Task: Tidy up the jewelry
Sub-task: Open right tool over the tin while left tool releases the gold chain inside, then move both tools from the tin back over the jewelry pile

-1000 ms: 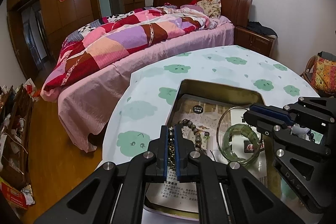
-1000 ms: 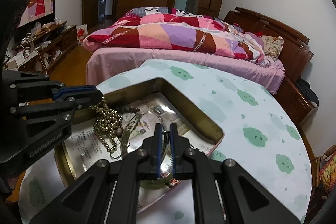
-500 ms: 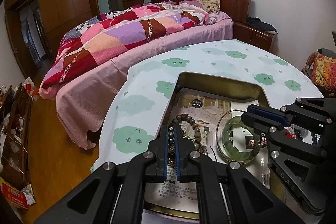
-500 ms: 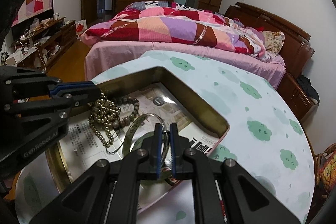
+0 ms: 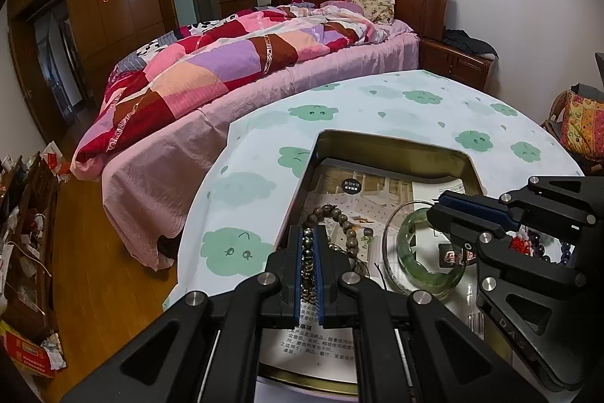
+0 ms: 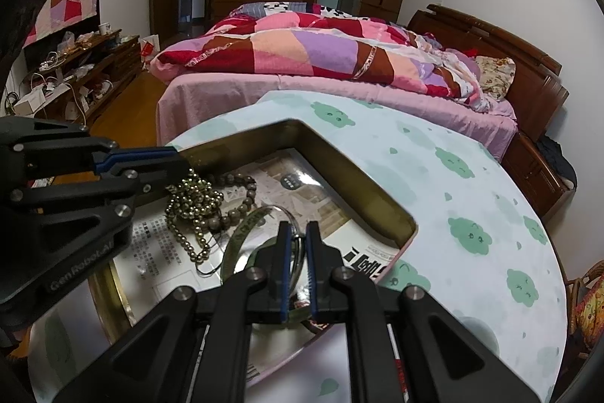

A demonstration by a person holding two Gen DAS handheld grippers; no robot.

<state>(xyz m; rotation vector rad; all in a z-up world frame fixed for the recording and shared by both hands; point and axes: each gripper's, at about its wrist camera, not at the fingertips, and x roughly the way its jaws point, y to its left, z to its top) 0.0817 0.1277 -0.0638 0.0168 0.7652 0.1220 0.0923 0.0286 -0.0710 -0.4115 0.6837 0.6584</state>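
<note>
A gold-walled tin tray (image 5: 392,144) (image 6: 339,153) lined with printed paper sits on the round table. My left gripper (image 5: 310,233) (image 6: 177,169) is shut on a gold bead necklace (image 6: 192,210), which hangs into the tray beside a brown bead bracelet (image 5: 341,220) (image 6: 238,199). A green jade bangle (image 5: 426,263) (image 6: 245,233) and a thin silver bangle (image 6: 290,214) lie in the tray. My right gripper (image 6: 296,233) (image 5: 441,210) is above them with its jaws slightly parted around the silver bangle's rim.
The table has a pale cloth with green cloud prints (image 5: 415,101). More beads and a red trinket (image 5: 528,248) lie at the tray's right. A bed with a patchwork quilt (image 5: 234,63) stands beyond the table. A cluttered shelf (image 6: 75,63) is at left.
My right gripper's jaws have parted a little around the bangle. The gold necklace in my left gripper has come lower into the tray, next to the brown bracelet.
</note>
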